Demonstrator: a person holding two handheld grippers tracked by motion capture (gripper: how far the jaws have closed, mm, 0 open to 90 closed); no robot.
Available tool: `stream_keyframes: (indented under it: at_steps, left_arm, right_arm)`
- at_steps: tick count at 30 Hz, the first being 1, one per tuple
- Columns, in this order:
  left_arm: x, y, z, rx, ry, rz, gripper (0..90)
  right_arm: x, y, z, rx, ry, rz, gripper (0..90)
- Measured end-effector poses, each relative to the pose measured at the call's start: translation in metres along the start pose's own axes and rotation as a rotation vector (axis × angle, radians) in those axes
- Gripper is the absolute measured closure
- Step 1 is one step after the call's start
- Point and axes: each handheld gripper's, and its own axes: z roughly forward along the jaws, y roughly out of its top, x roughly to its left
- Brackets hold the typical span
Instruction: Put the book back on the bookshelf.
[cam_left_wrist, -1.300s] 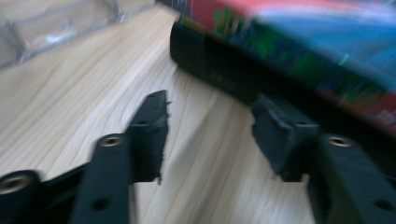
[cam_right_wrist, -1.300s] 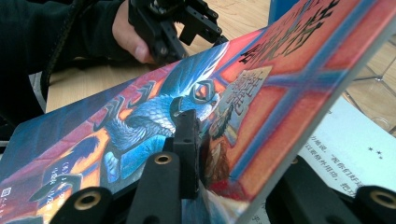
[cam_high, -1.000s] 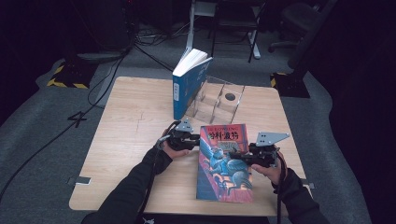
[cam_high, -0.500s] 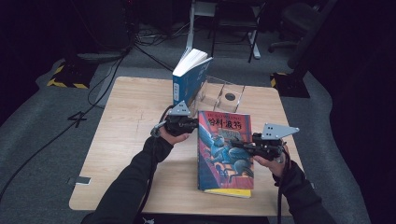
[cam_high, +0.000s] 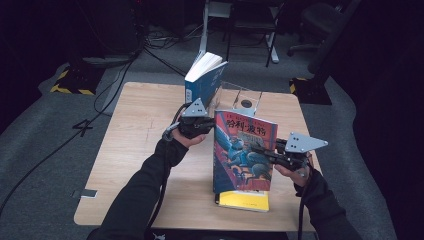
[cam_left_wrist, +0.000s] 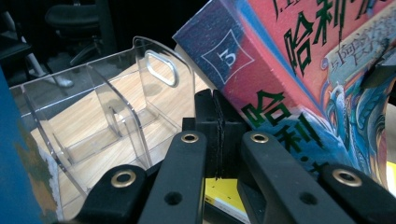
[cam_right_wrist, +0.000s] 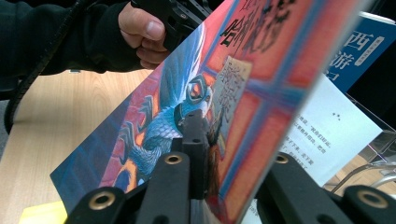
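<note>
While its lower edge is hidden behind a yellow book (cam_high: 243, 200), the red and blue book (cam_high: 243, 150) is held upright above the table (cam_high: 135, 150), left gripper (cam_high: 204, 126) clamped on its spine edge, jaws just closed, right gripper (cam_high: 265, 152) pinched on its front cover, clear rack (cam_left_wrist: 107, 116) behind.
</note>
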Motion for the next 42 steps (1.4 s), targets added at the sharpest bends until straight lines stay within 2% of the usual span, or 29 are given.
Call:
stream_keyframes:
  at_steps: [7,11,12,18,22,25,28,32,35,39,40,41,42]
  left_arm:
    - [-0.01,0.006,0.002,-0.009,-0.016,0.023,89.8]
    - [-0.009,0.008,0.003,-0.01,-0.001,0.038,89.9]
    - [-0.008,0.01,0.003,-0.014,-0.003,0.034,89.9]
    - [-0.01,0.031,-0.007,-0.046,0.019,0.077,89.9]
    - [-0.016,0.035,-0.012,-0.064,0.017,0.097,89.9]
    - [-0.023,0.034,-0.016,-0.079,0.015,0.102,89.8]
    - [-0.029,0.032,-0.018,-0.1,0.012,0.091,89.6]
    - [-0.038,0.028,-0.021,-0.115,0.021,0.084,83.7]
    - [-0.043,0.024,-0.022,-0.109,0.009,0.089,82.6]
    - [-0.05,0.014,-0.024,-0.103,0.003,0.074,75.8]
    - [-0.051,0.011,-0.025,-0.098,0.008,0.076,71.7]
    - [-0.053,0.008,-0.025,-0.096,0.011,0.073,71.7]
    - [-0.054,0.004,-0.025,-0.078,0.011,0.077,69.8]
  right_arm:
    - [0.001,0.005,-0.002,0.032,0.008,-0.015,76.0]
    - [0.001,0.007,-0.002,0.047,0.0,-0.027,78.0]
    - [0.001,0.008,-0.001,0.049,-0.016,-0.038,78.9]
    - [-0.003,0.014,-0.001,0.008,-0.083,-0.067,83.6]
    - [-0.002,0.016,-0.002,-0.005,-0.118,-0.082,84.9]
    - [0.002,0.012,-0.007,-0.032,-0.1,-0.072,85.1]
    - [0.008,0.01,-0.012,-0.045,-0.099,-0.086,85.1]
    - [0.015,0.007,-0.019,-0.063,-0.097,-0.104,85.2]
    - [0.018,0.004,-0.023,-0.079,-0.09,-0.095,85.1]
    - [0.022,0.002,-0.027,-0.084,-0.082,-0.103,85.1]
    - [0.024,0.002,-0.029,-0.089,-0.078,-0.107,85.1]
    - [0.024,0.002,-0.029,-0.089,-0.078,-0.107,85.1]
    - [0.025,0.001,-0.029,-0.089,-0.076,-0.104,85.1]
